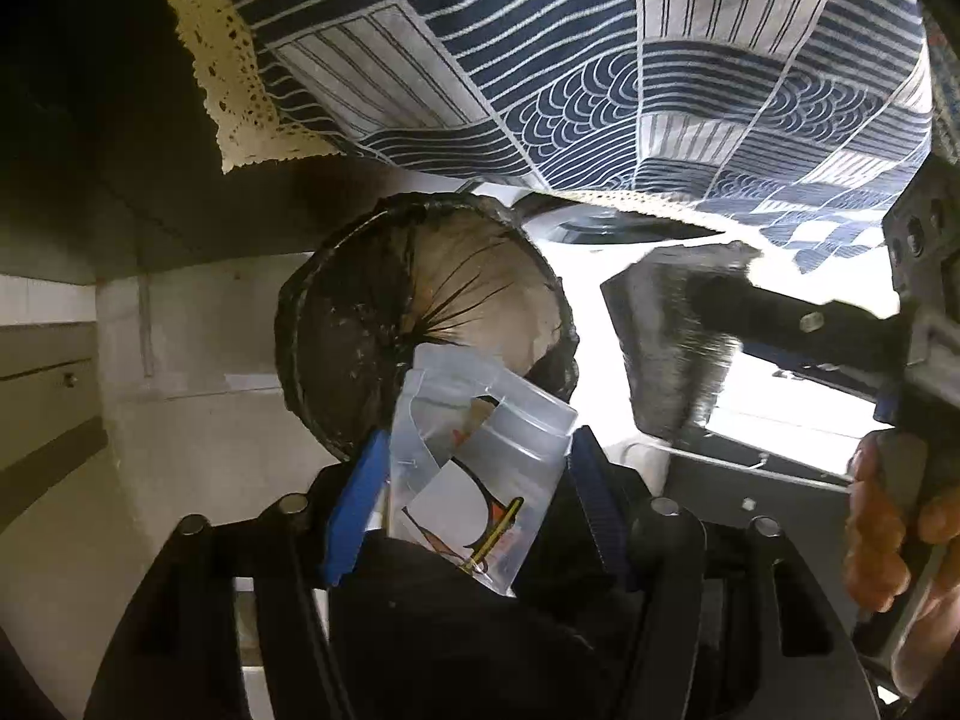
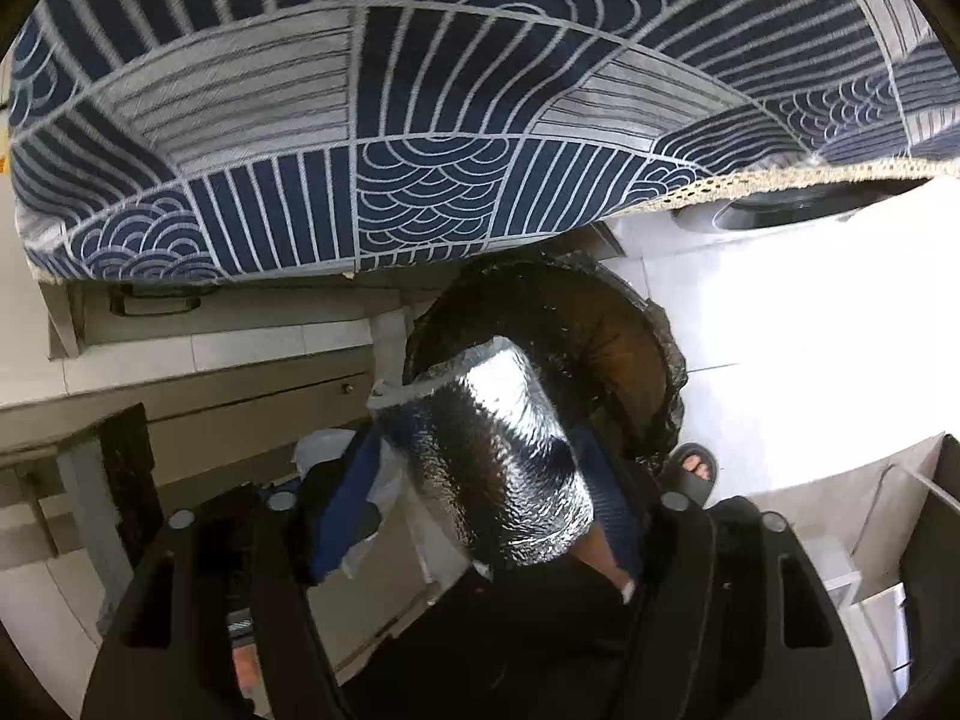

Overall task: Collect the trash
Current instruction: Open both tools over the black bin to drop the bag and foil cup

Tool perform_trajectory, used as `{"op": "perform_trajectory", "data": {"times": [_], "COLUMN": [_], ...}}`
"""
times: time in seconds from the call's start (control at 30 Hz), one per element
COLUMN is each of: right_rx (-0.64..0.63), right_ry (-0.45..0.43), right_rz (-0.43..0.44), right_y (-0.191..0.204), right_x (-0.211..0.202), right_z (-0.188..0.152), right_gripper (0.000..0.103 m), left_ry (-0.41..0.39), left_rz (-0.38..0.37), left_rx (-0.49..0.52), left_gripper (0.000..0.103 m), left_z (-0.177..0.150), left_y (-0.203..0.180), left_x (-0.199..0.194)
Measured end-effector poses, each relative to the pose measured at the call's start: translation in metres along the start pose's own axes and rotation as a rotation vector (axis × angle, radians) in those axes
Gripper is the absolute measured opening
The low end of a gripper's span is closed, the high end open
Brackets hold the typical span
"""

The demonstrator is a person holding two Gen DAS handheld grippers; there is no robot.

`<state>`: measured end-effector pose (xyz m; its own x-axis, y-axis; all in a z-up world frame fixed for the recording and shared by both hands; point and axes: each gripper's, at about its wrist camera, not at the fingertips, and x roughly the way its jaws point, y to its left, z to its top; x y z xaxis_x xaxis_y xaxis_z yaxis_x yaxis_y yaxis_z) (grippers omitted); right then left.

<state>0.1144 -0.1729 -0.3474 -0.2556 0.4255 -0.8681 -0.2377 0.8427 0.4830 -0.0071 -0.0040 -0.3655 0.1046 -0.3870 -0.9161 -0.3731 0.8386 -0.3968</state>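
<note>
A: What could go wrong here?

B: Left first. The clear plastic packet (image 1: 474,450) sits between the left tongs (image 1: 474,480), above the near rim of the bin (image 1: 420,324) with its black liner. It could tip short and land on the floor (image 1: 60,570), since only its top overhangs the opening.

A: And those tongs?

B: Spread. The blue pads (image 1: 354,510) stand beside the packet; whether they press on it I cannot tell.

A: The right side?

B: The silver foil pouch (image 2: 498,456) lies between the right tongs (image 2: 498,516), half over the bin (image 2: 600,324). Being bulky, it could catch the rim and slide off. Those tongs are spread wide too; the pouch looks loose, though contact is unclear.
</note>
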Motion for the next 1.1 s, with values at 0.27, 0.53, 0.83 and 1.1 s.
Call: {"op": "perform_trajectory", "data": {"times": [0.27, 0.53, 0.83, 1.1], "right_rx": [0.007, -0.005, -0.100, -0.166], "right_ry": [-0.031, -0.083, -0.191, -0.250], "right_rz": [-0.040, -0.071, -0.120, -0.126], "right_y": [-0.008, -0.014, 0.007, 0.027], "right_x": [-0.012, -0.038, -0.084, -0.122], "right_z": [0.003, -0.006, -0.018, -0.029], "right_gripper": [0.082, 0.090, 0.098, 0.098], "left_ry": [-0.002, -0.039, -0.089, -0.180], "left_rz": [0.032, 0.096, 0.126, 0.125], "left_rx": [-0.026, -0.005, 0.022, 0.041], "left_gripper": [0.079, 0.085, 0.094, 0.096], "left_z": [0.007, 0.006, 0.004, 0.006], "left_y": [0.000, -0.009, -0.027, -0.045], "left_x": [0.001, -0.015, -0.047, -0.095]}}
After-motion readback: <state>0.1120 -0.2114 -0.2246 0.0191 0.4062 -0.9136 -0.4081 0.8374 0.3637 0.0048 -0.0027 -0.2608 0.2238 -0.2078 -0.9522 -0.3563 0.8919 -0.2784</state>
